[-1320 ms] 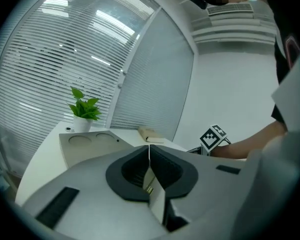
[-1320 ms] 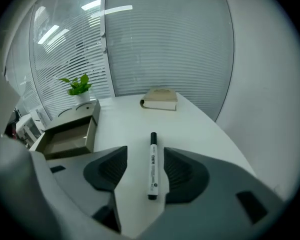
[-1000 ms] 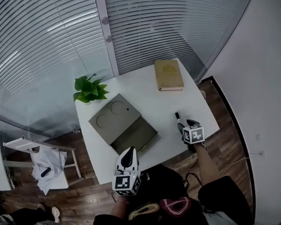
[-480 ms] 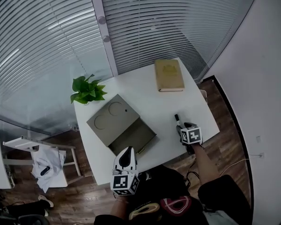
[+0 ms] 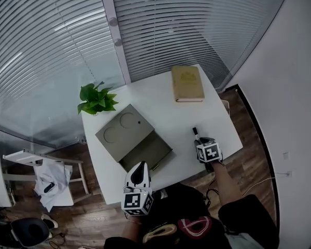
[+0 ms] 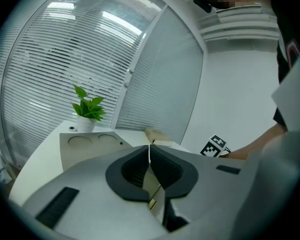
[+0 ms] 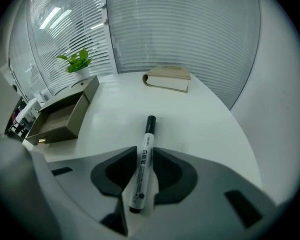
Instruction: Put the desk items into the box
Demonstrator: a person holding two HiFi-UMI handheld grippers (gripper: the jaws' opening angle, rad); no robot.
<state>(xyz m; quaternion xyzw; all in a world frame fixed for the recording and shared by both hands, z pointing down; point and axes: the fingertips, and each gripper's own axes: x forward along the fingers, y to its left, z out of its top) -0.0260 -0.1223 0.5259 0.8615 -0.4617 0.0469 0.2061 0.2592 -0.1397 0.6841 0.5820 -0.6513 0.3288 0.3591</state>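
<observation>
Marker [image 7: 146, 149] on table [image 7: 205, 115], book [image 7: 167, 78] beyond

A white table [image 5: 166, 105] with a rounded far edge stands before slatted blinds. At its far left corner sits a small potted plant [image 5: 96, 99]. Just beside it lies an open olive box [image 5: 146, 152], its lid [image 5: 123, 131] swung back toward the plant. A tan book [image 5: 186, 83] lies closed at the far right. A marker [image 5: 196, 133] lies near the right front edge, well apart from the book.
</observation>
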